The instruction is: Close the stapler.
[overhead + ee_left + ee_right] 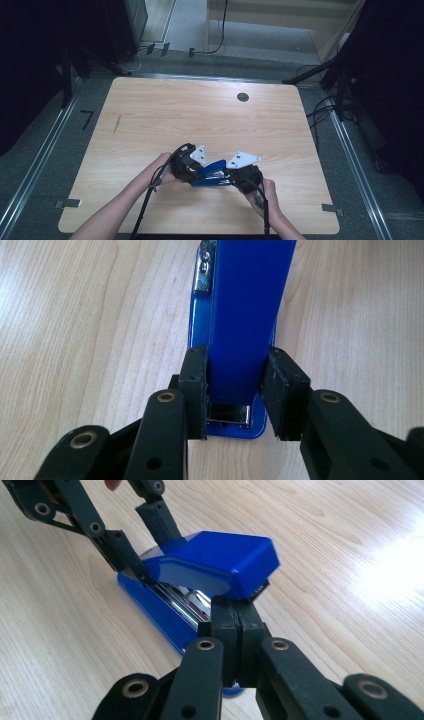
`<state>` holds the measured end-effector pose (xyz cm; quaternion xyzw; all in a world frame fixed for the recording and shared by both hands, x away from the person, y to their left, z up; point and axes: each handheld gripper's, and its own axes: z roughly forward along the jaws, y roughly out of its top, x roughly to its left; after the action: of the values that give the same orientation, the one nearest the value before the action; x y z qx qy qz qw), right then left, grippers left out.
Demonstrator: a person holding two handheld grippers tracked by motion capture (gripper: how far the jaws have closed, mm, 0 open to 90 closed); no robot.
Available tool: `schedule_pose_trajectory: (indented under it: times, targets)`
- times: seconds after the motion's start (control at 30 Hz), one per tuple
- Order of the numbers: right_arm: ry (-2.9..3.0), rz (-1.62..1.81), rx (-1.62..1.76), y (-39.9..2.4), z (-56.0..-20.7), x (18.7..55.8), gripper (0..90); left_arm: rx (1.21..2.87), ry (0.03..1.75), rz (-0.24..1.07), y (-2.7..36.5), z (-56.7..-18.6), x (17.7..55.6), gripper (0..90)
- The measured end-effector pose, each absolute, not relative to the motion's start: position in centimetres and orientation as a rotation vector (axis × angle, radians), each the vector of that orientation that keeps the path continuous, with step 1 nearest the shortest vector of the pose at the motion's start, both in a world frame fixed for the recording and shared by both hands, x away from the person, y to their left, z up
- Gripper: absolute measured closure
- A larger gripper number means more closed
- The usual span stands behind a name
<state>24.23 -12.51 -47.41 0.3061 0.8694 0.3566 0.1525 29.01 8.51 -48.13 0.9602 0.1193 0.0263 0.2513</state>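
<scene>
Blue stapler [210, 174] lies on the wooden surface [150, 125], near its front edge, between my two hands. My left claw [235, 385] grips the rear of the stapler's top arm from both sides. My right claw [235, 625] is fully closed, holding nothing; its tip sits under the raised front end of the arm. Risk: the closed tip may slip off the smooth plastic, letting the arm snap down. Excess upward force may lift or skid the base.
</scene>
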Motion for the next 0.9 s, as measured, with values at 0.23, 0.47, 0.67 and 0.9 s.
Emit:
schedule_pose_trajectory:
  times: [0.23,0.47,0.67,0.9]
  targets:
    - [2.456,1.039,0.918,-14.0,-46.6,24.3,90.0,2.619,0.328,0.066,8.4,-48.2,29.1,66.3]
    - [2.392,1.145,0.901,-13.8,-44.0,24.5,90.0,2.632,0.334,0.064,8.1,-48.2,29.1,66.2]
    - [2.455,1.081,0.858,-12.2,-44.6,24.5,90.0,2.630,0.341,0.068,8.1,-48.3,29.0,66.0]
    - [2.505,1.000,0.913,-12.4,-46.6,25.1,90.0,2.602,0.369,0.077,8.1,-49.0,28.8,62.5]
